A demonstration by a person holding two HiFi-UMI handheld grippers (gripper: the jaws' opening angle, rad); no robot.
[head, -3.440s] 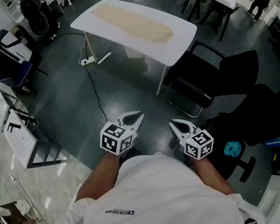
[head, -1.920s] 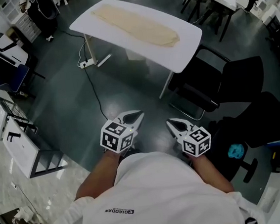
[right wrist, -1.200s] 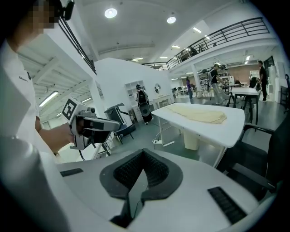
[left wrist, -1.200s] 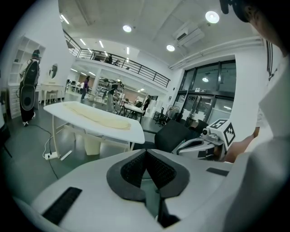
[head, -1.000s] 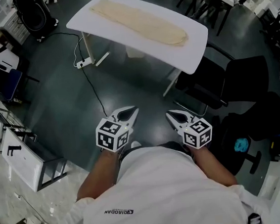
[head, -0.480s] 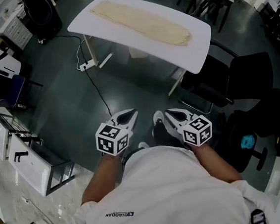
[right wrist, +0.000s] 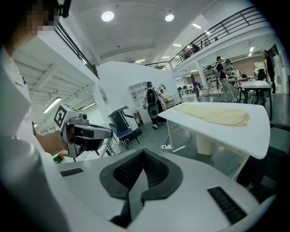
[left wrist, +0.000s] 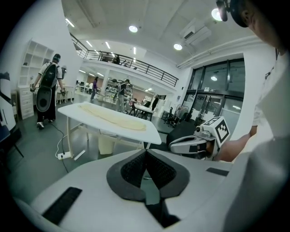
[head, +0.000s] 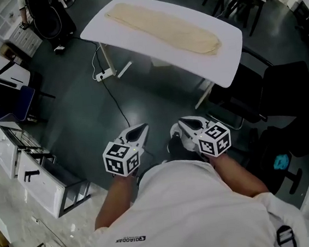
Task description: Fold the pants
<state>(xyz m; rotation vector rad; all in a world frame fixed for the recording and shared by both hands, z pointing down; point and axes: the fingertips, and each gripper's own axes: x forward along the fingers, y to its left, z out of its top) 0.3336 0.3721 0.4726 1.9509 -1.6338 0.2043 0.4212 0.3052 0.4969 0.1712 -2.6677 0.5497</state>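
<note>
I count two grippers and both are empty. In the head view my left gripper [head: 136, 131] sits at lower centre-left and my right gripper [head: 183, 124] at lower centre-right, side by side over the dark floor, each carrying one marker cube. In the left gripper view that tool's [left wrist: 146, 152] two black pads are pressed together with nothing between them. In the right gripper view the other tool's [right wrist: 142, 152] pads likewise meet at the tip, also on nothing.

There is one pair of pants [head: 162, 26], pale cream, lying flat and lengthwise on the one white table [head: 135, 46] in the upper middle of the head view, well apart from both grippers. The left gripper view shows the same garment [left wrist: 116, 119] left of centre on the tabletop [left wrist: 136, 132]; the right gripper view has it [right wrist: 214, 114] at mid right.

One cable [head: 114, 99] runs across the floor from the table's left leg towards me. A black chair [head: 276, 88] stands just right of the table's near corner. One person with a dark bag [left wrist: 47, 87] stands at the far left of the left gripper view.
</note>
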